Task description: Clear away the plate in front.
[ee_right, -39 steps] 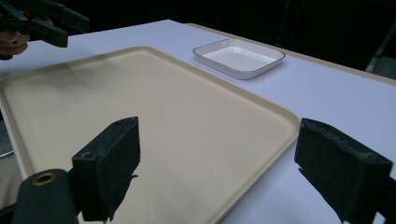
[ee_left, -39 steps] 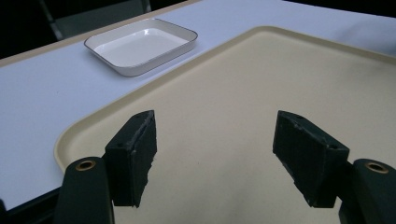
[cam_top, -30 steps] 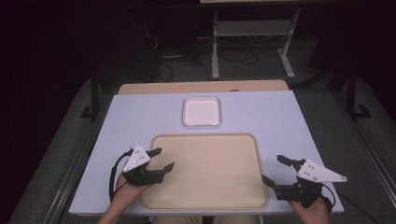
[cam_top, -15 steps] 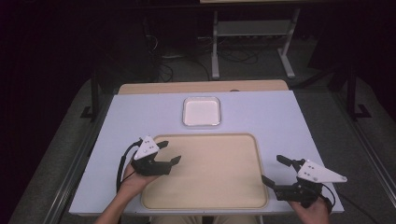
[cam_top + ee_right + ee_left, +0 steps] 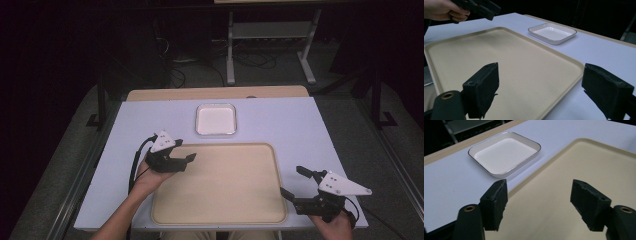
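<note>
A wide beige tray (image 5: 220, 185) lies at the near middle of the pale table, with nothing on it. Just beyond its far edge sits a small white square dish (image 5: 215, 120) with a thin dark rim. My left gripper (image 5: 184, 151) hovers over the tray's far left corner, open and holding nothing. In the left gripper view its jaws stand wide apart (image 5: 541, 202) over the tray (image 5: 579, 170), with the dish (image 5: 505, 152) ahead. My right gripper (image 5: 293, 182) is open at the tray's near right corner. Its jaws (image 5: 544, 87) frame the tray (image 5: 499, 57) and the dish (image 5: 552, 33).
The table (image 5: 300, 125) has a wooden strip along its far edge. Behind it stands a metal frame (image 5: 270, 45) with cables on a dark floor. In the right gripper view the other hand and its gripper (image 5: 479, 7) show at top left.
My left gripper has moved away from the near edge, forward and slightly right, to the tray's far left corner. The right gripper has stayed put.
</note>
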A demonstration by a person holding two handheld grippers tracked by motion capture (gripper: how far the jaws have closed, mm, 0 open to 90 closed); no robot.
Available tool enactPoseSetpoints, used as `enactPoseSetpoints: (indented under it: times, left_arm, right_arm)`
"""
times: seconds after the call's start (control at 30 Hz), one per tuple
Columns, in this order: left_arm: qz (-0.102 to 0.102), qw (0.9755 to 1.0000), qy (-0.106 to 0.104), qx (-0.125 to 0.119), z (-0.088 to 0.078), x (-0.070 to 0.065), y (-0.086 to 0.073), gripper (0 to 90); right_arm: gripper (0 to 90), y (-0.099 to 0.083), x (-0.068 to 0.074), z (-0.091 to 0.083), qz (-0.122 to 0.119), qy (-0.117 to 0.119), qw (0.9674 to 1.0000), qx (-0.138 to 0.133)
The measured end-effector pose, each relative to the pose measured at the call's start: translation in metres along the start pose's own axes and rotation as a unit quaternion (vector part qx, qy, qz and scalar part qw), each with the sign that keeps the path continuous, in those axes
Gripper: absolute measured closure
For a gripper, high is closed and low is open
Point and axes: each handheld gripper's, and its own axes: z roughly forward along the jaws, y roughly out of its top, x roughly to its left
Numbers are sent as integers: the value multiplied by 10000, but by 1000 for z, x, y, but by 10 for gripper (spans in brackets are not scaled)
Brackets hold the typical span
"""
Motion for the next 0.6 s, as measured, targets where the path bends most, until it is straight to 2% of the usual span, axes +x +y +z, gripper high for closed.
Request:
enactPoseSetpoints:
  times: [0.1,0.33,0.53,0.6]
  left_arm:
    - [2,10000,3,48,5,4,4,315]
    - [-162,9997,-73,149,22,20,15,345]
    - [-176,9995,-94,241,33,32,28,377]
    - [-260,9992,-121,291,38,37,31,379]
  right_arm:
    - [136,0,0,0,-4,0,10000,4]
    - [136,0,-1,-1,-2,-5,10000,-12]
    - [136,0,-1,0,2,-7,10000,7]
    - [136,0,-1,0,-1,-7,10000,4]
